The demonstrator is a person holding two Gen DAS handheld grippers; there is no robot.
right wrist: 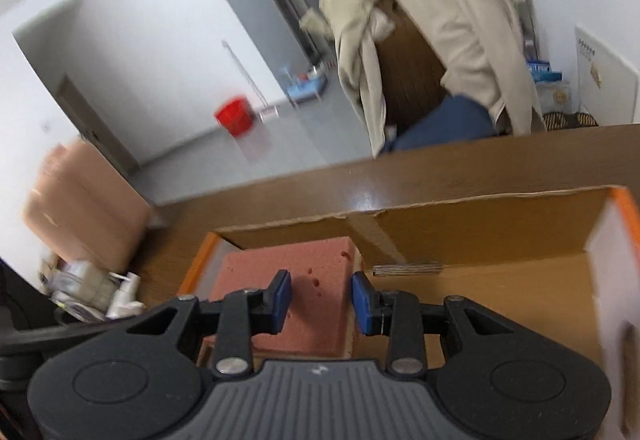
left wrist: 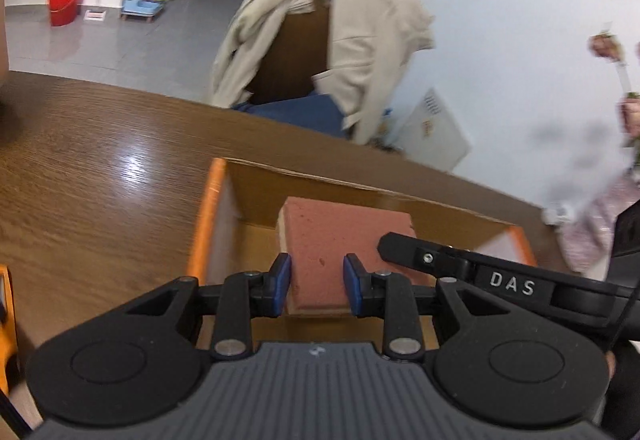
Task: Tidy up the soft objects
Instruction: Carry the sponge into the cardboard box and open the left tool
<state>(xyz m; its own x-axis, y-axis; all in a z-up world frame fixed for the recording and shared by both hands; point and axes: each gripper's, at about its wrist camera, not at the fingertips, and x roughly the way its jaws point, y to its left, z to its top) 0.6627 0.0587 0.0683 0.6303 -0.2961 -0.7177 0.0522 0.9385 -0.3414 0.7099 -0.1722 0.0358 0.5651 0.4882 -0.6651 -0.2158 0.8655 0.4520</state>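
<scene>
pink sponge held over the cardboard box, one gripper on each side

so both grippers are clamped on the same thing here: a pink rectangular foam sponge with a pale cream layer along its edge [left wrist: 320, 260]. the left gripper [left wrist: 317, 284] has its blue pads pressed into the near end of it, and in the right wrist view the right gripper [right wrist: 321, 303] is doing the same on its side of the sponge [right wrist: 304, 292], blue pads squeezing the foam. neither is let go, both are grasping the sponge. you can actually see the right gripper's black finger poking in from the right in the left view, touching the sponge's far corner.

the sponge sits inside the outline of an open brown cardboard box with orange edge strips and white side flaps [left wrist: 208, 215], lying on a dark brown wooden table [left wrist: 100, 159]. can't tell if the sponge rests on the box floor or hangs just above it. in the right view the box [right wrist: 480, 224] has a thin silvery rod-like thing [right wrist: 408, 268] on its floor beside the sponge, the rest of the floor is bare cardboard.

past the table there's a brown chair with a beige jacket draped over it [left wrist: 352, 23], and a red plastic bucket [left wrist: 64, 3] on the grey floor.
</scene>
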